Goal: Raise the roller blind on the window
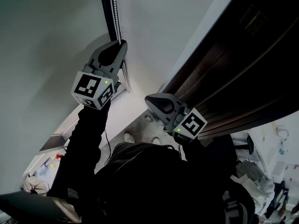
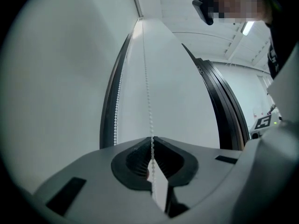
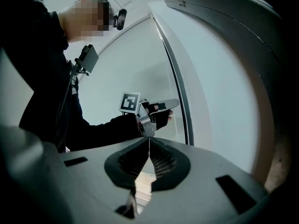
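A white bead chain point(image 1: 112, 13) runs along a dark strip up the pale wall. My left gripper point(image 1: 122, 43) is raised at it and shut on one strand of the chain point(image 2: 147, 92), which passes straight between the pads point(image 2: 153, 139). The second strand point(image 2: 118, 92) runs free to the left. Lower and to the right, my right gripper point(image 1: 148, 99) is shut point(image 3: 149, 140). Only a thin pale line shows at its seam, and I cannot tell whether that is chain. The right gripper view shows the left gripper point(image 3: 175, 102) by the chain. The pale blind point(image 2: 177, 92) fills the window.
A dark frame point(image 1: 224, 69) runs diagonally at the right of the head view, and a dark window edge point(image 2: 224, 111) stands right of the blind. The person's dark sleeves and body point(image 1: 154, 181) fill the lower part. Cluttered floor and furniture point(image 1: 42, 167) lie far below.
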`<action>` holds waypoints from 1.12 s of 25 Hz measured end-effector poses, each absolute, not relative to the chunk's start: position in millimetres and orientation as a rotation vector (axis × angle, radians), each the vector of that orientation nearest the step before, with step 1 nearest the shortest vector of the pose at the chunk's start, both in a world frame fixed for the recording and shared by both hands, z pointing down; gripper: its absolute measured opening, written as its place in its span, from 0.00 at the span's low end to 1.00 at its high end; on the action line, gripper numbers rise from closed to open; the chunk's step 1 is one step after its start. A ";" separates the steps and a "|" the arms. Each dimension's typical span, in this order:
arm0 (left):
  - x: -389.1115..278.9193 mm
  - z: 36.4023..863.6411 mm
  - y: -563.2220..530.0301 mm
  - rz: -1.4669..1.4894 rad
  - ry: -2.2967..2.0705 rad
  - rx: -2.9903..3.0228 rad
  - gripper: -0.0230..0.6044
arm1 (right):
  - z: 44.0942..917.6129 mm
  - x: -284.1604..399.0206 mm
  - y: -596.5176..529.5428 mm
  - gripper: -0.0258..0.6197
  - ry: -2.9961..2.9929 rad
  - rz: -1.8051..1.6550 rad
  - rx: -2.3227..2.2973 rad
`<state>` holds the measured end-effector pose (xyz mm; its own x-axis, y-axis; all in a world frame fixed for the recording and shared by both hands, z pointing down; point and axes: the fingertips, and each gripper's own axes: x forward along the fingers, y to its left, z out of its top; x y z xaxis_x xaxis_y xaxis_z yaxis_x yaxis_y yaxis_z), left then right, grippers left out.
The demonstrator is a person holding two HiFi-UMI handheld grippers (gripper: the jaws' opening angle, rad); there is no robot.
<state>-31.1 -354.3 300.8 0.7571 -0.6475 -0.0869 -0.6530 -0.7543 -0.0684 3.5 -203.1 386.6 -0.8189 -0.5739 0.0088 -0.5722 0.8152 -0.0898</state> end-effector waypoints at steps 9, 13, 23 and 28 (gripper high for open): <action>-28.6 323.4 -326.5 0.049 1.005 -2.901 0.06 | 385.0 0.4 -199.2 0.05 2.985 -0.136 -0.878; -32.7 325.3 -310.2 0.096 0.994 -2.903 0.06 | 384.2 0.2 -194.4 0.05 2.977 -0.144 -0.863; -20.6 401.7 -265.7 -0.060 0.992 -3.022 0.06 | 381.1 2.2 -186.1 0.05 2.976 -0.124 -0.827; -15.6 465.6 -234.5 -0.098 0.973 -3.086 0.06 | 368.8 -3.0 -184.9 0.05 2.991 -0.101 -0.757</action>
